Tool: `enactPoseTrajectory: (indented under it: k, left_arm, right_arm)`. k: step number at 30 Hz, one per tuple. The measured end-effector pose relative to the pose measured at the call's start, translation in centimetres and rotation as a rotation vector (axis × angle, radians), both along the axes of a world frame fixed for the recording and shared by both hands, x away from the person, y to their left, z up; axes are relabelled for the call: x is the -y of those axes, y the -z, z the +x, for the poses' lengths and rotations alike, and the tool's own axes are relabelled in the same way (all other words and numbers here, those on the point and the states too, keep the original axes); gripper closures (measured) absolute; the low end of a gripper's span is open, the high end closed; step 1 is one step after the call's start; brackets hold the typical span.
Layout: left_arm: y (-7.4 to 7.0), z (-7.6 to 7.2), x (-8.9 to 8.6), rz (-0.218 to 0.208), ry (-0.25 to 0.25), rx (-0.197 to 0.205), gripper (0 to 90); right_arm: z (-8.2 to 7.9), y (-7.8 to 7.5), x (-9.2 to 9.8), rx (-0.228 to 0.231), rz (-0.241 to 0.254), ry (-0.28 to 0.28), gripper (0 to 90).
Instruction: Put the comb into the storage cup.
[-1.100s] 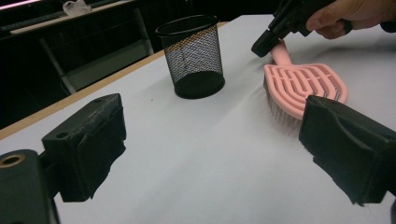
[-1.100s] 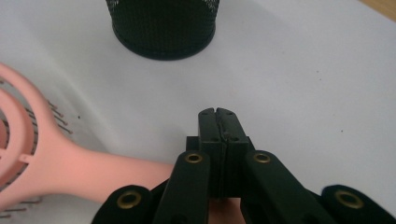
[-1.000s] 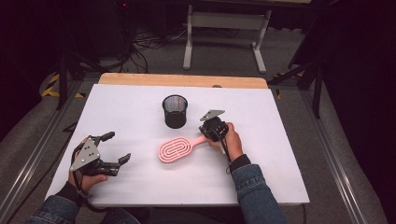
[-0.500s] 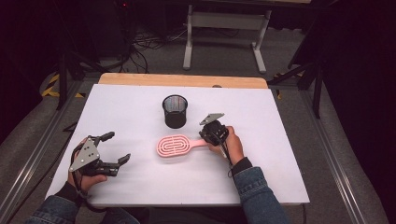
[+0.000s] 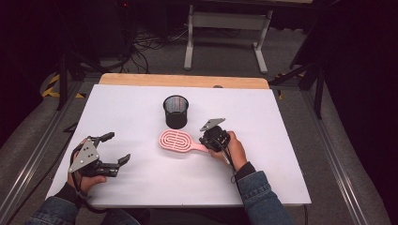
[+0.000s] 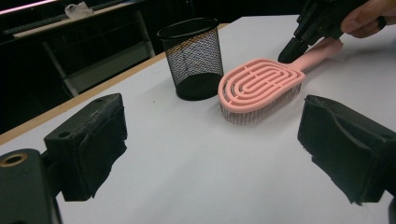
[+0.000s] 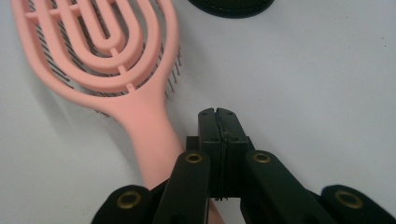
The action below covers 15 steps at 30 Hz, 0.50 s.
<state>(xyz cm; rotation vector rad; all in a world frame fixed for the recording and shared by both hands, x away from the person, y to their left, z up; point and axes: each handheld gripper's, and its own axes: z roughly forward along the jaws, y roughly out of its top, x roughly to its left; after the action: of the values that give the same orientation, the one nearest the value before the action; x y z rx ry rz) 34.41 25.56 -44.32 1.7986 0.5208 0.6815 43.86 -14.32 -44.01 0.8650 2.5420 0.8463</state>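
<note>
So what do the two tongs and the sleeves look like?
Both tongs are black, each topped by a grey three-cornered plate: left tongs, right tongs. Thick square black pads face the jaws, brass-coloured rivets mark the linkage, and black cables trail off. Blue denim sleeves.

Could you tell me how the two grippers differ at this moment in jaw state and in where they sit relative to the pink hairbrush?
The left gripper has its jaws wide apart; the right gripper has its jaws pressed together with nothing between them. The left gripper rests well clear of the pink hairbrush, while the right gripper sits right beside the brush's handle. Both are hand-held, low over the white table.
</note>
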Motion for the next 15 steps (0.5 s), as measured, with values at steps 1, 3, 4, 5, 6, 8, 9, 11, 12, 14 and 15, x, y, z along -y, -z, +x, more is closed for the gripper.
enactPoseTrajectory:
  k: [1,3,4,5,6,8,9,11,12,14,15]
  left_arm:
    - [0.0,0.0,0.0,0.001,0.0,0.0,9.1]
    - [-0.01,0.02,-0.03,0.006,-0.001,0.004,9.1]
    - [-0.02,0.01,-0.03,0.007,0.0,0.004,9.1]
    - [-0.02,0.01,-0.03,0.008,0.0,0.004,9.1]
    - [-0.01,0.02,-0.03,0.008,0.0,0.004,9.1]
    - [-0.01,0.03,-0.02,0.008,0.0,0.004,9.1]
    - [-0.01,0.03,-0.01,0.009,0.0,0.004,9.1]
    - [-0.01,0.02,0.0,0.009,0.0,0.004,9.1]
    - [-0.02,0.02,-0.02,0.009,0.001,0.003,9.1]
    - [-0.01,0.03,-0.02,0.007,0.0,0.002,9.1]
    - [0.0,0.03,-0.01,0.007,0.0,0.001,9.1]
  right_arm:
    - [-0.05,-0.01,0.02,0.0,-0.001,-0.002,90.0]
    - [-0.22,-0.02,0.03,-0.003,-0.002,-0.006,90.0]
    - [-0.29,-0.05,0.05,-0.003,-0.005,-0.009,90.0]
    - [-0.38,-0.08,0.08,-0.003,-0.005,-0.012,90.0]
    - [-0.43,-0.07,0.11,-0.008,-0.003,-0.013,90.0]
    - [-0.53,-0.02,0.17,-0.013,-0.005,-0.017,90.0]
    - [-0.55,0.0,0.19,-0.014,-0.005,-0.022,90.0]
    - [-0.66,0.08,0.23,-0.018,-0.007,-0.023,90.0]
    - [-0.73,0.12,0.27,-0.022,-0.011,-0.027,90.0]
    - [-0.81,0.18,0.32,-0.026,-0.014,-0.031,90.0]
    - [-0.84,0.21,0.31,-0.027,-0.014,-0.033,90.0]
